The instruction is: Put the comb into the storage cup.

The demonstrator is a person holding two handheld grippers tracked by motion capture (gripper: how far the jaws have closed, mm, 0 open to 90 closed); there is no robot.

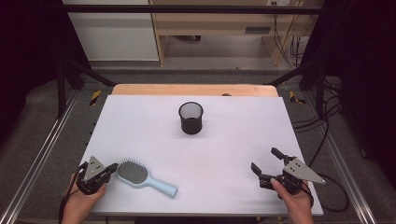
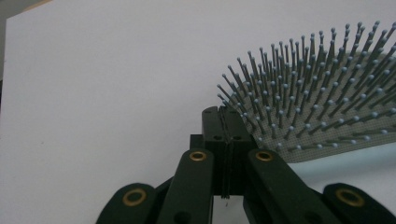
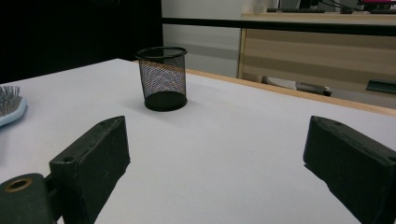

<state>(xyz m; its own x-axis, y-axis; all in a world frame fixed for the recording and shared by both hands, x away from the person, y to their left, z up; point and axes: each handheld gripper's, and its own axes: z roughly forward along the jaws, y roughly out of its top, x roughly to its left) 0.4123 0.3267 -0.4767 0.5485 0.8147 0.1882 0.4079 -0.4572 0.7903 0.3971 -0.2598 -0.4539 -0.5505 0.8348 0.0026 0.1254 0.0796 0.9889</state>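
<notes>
A black wire-mesh cup [image 1: 191, 117] stands upright mid-desk, toward the far edge; what lies inside it I cannot tell. On the white desk [image 1: 233, 140] nothing lies between the cup and either hand. A pale blue paddle hairbrush with grey bristles [image 1: 144, 178] lies bristles-up at the near left. The left tongs [image 1: 112, 168] are pressed together, empty, just beside the brush head. The right tongs [image 1: 264, 161] stand wide apart, empty, at the near right.

The hairbrush [image 1: 140, 177] has a smooth pale blue plastic body and a grey cushion with thin bristles, the pen cup [image 1: 191, 117] is of black wire mesh, the counter [image 1: 233, 154] has a matt white surface with a wooden edge, and the jaws are matt black.
</notes>
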